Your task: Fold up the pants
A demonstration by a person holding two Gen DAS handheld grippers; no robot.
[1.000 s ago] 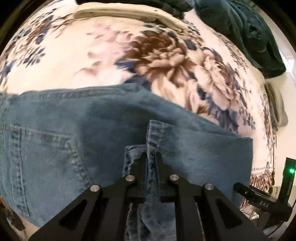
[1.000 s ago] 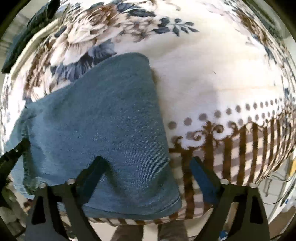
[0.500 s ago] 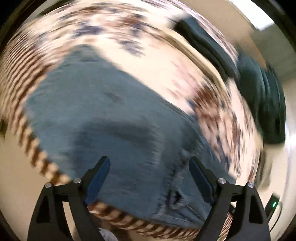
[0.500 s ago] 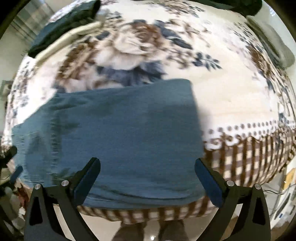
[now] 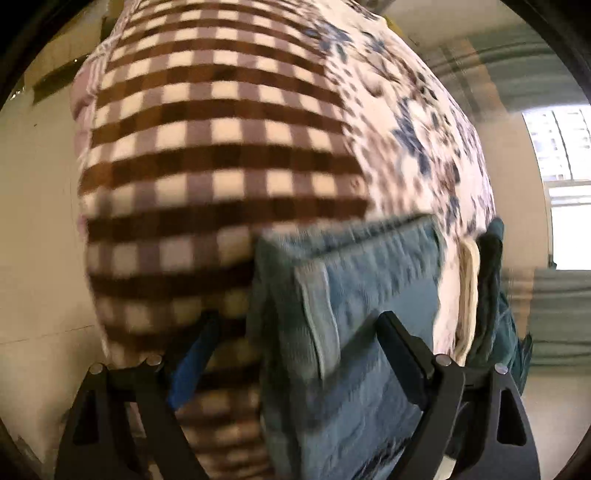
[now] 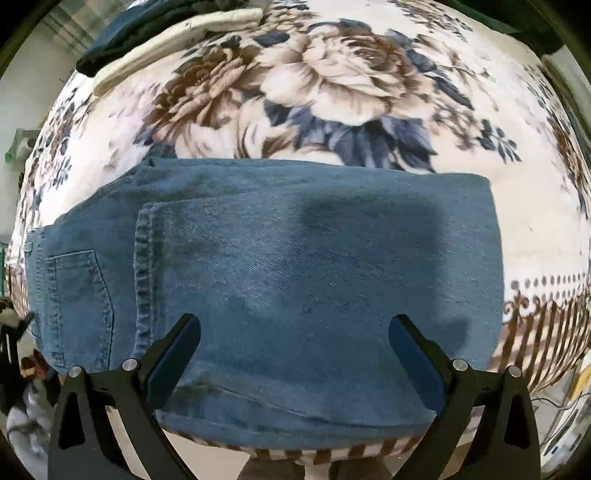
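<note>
Jeans (image 6: 295, 280) lie folded on the bed's blanket (image 6: 332, 85), near its front edge, where we reach them easily. Our right hand-held gripper (image 6: 295, 354) hovers open above them; the left (image 5: 299, 339) also gapes, empty.

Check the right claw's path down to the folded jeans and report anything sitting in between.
Nothing visible stands in the way. The right claw is open, and the folded jeans lie directly beyond it on the floral blanket. The dark clothes lie at the blanket's far edge, well beyond the jeans.
</note>
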